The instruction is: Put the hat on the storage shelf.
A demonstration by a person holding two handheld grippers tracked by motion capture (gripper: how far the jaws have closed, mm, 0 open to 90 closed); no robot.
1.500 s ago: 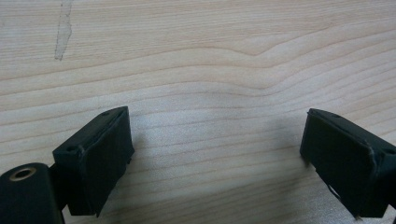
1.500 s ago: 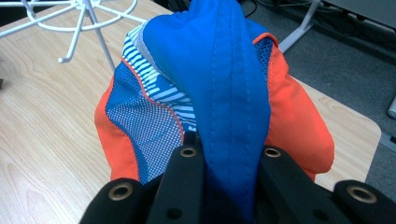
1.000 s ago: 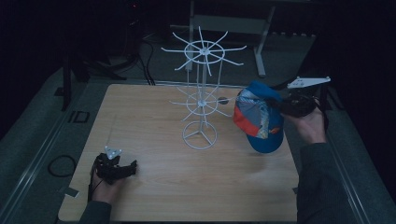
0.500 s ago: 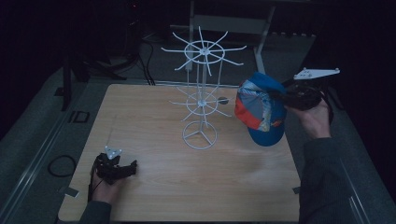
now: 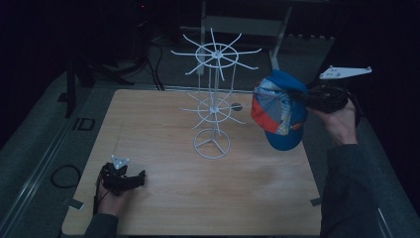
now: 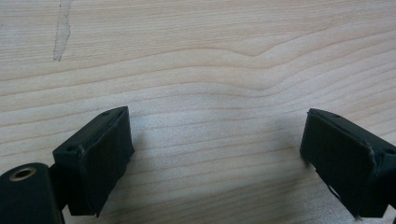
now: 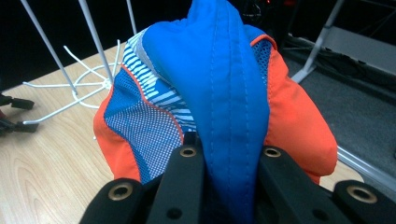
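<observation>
While right tool (image 5: 297, 95) grips cap (image 5: 277, 111) off table's (image 5: 163, 129) right edge, left tool (image 5: 141, 178) gapes.

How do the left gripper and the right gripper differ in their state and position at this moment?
The left gripper has its jaws wide apart with nothing between them, while the right gripper is shut on the blue and orange cap. The left gripper rests low on the wooden table near its front left corner; the right gripper is raised at the table's right edge, beside the white wire rack. Both are black and each is held in one hand.
</observation>
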